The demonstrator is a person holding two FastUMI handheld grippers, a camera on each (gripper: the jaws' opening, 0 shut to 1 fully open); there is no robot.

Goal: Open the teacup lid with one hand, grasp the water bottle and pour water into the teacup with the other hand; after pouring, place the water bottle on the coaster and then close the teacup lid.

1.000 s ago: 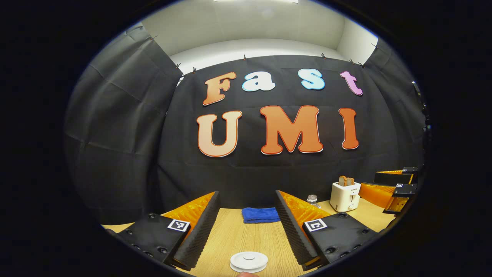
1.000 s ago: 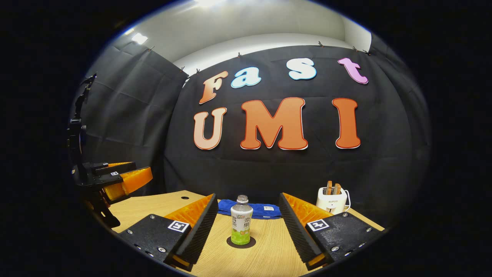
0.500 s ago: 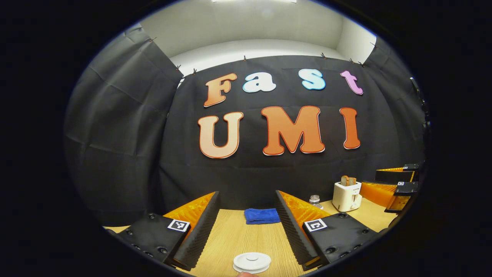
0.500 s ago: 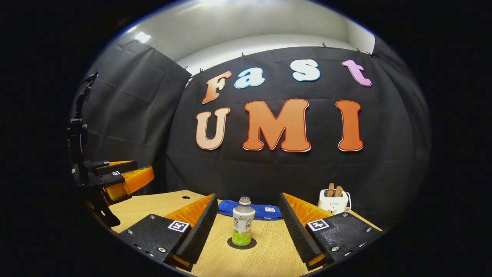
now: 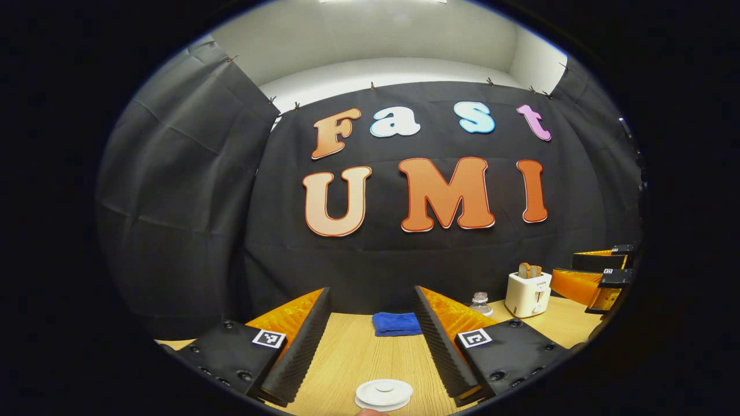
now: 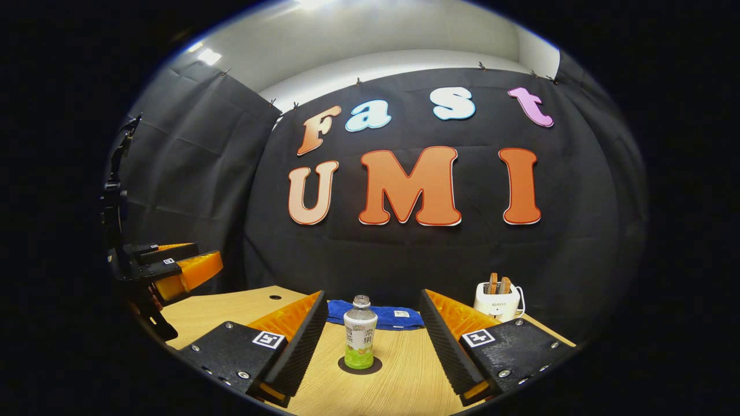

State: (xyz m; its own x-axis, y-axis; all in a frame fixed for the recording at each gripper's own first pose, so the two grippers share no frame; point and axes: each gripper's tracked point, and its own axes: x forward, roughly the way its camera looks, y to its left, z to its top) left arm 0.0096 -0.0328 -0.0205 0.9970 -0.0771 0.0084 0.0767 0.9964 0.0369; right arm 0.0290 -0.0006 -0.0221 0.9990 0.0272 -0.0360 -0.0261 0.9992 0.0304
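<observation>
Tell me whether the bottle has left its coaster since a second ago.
No. In the right gripper view the bottle stands upright on the dark coaster, just in front of the blue cloth, exactly as before.

White round teacup lid (image 5: 384, 393) lying flat, uncapped water bottle (image 6: 359, 333) upright on dark coaster (image 6: 360, 366)

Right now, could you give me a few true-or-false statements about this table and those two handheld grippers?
1. The clear plastic water bottle stands upright on the dark round coaster. True.
2. The right gripper is shut on the bottle. False: it is open, fingers apart from it.
3. The round white teacup lid lies ahead of the open left gripper. True.
4. The folded blue cloth covers the white toaster. False: it lies flat on the wooden table.
</observation>
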